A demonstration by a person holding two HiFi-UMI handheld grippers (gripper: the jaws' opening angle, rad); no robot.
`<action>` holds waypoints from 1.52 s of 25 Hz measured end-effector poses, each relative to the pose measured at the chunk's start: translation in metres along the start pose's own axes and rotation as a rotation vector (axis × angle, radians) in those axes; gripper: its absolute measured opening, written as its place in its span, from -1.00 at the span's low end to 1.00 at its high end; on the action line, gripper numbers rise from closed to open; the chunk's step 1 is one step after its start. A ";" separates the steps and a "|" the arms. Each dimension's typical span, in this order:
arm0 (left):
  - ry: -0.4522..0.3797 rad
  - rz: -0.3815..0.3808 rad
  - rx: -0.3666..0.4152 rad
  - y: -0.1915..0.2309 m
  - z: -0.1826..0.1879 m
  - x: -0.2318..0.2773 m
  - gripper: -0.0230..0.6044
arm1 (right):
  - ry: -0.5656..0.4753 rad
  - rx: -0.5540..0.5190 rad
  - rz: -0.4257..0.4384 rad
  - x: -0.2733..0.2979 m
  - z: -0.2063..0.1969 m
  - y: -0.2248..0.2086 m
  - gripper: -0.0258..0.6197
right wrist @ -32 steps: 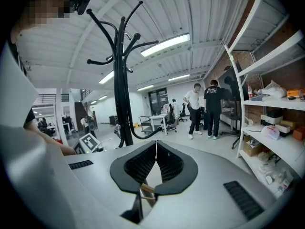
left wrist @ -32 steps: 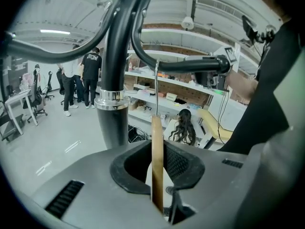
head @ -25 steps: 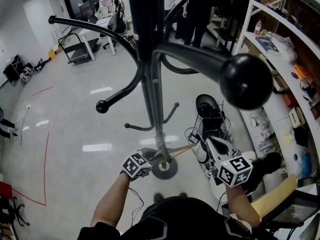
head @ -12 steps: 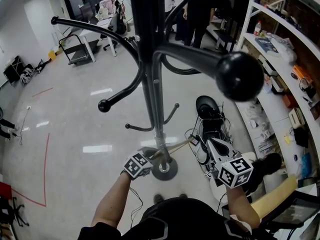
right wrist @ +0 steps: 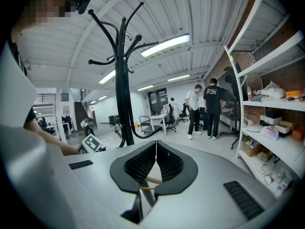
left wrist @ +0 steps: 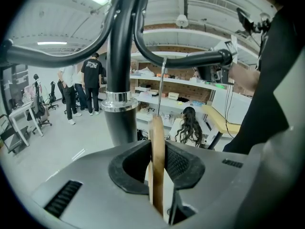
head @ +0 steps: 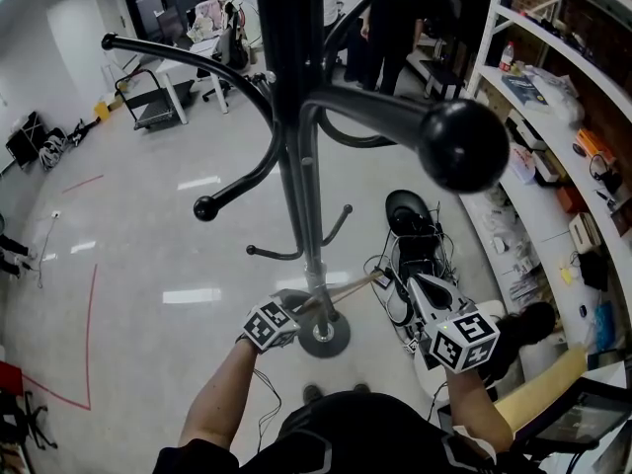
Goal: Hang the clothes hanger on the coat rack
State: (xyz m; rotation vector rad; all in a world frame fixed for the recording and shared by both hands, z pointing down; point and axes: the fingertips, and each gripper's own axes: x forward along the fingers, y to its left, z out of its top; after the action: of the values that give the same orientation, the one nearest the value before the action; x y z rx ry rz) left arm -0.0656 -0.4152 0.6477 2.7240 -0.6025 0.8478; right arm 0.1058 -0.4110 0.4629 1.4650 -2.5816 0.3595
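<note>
The black coat rack (head: pixel 296 117) stands right in front of me, with curved arms ending in knobs (head: pixel 462 146) and a round base (head: pixel 324 336). In the head view a wooden clothes hanger (head: pixel 341 294) spans between both grippers beside the pole. My left gripper (head: pixel 296 306) is shut on its middle. In the left gripper view the hanger (left wrist: pixel 157 142) stands edge-on between the pads, and its wire hook (left wrist: pixel 162 89) reaches up to a rack arm (left wrist: pixel 190 58). Whether the hook rests on that arm I cannot tell. My right gripper (right wrist: pixel 156 149) has its jaws closed, with the hanger's wooden end (right wrist: pixel 150 180) caught low between them.
White shelving (head: pixel 553 87) with boxes and bottles lines the right side. Black shoes and cables (head: pixel 415 235) lie on the floor near the rack base. Several people (right wrist: pixel 212 106) stand further back by desks and chairs. A cart (head: pixel 153 97) sits far left.
</note>
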 end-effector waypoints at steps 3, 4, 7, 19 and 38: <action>-0.023 -0.008 -0.009 -0.002 0.003 -0.002 -0.76 | -0.001 0.004 0.004 -0.001 -0.002 0.000 -0.90; -0.036 -0.007 -0.013 -0.002 0.006 -0.004 -0.73 | -0.002 0.004 0.005 -0.001 -0.003 0.001 -0.90; -0.055 0.005 -0.008 0.000 0.012 -0.011 -0.47 | -0.007 0.002 0.009 -0.002 0.000 0.001 -0.90; -0.168 0.191 -0.019 0.005 0.023 -0.113 -0.28 | -0.046 0.002 0.020 -0.004 0.012 0.001 -0.90; -0.684 0.489 -0.210 -0.060 0.142 -0.218 -0.93 | -0.140 0.003 0.145 -0.017 0.044 0.020 -0.90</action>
State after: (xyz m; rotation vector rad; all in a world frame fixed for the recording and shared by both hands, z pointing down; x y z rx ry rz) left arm -0.1323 -0.3390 0.4003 2.6580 -1.4318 -0.1198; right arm 0.0967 -0.3993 0.4140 1.3525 -2.8078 0.2883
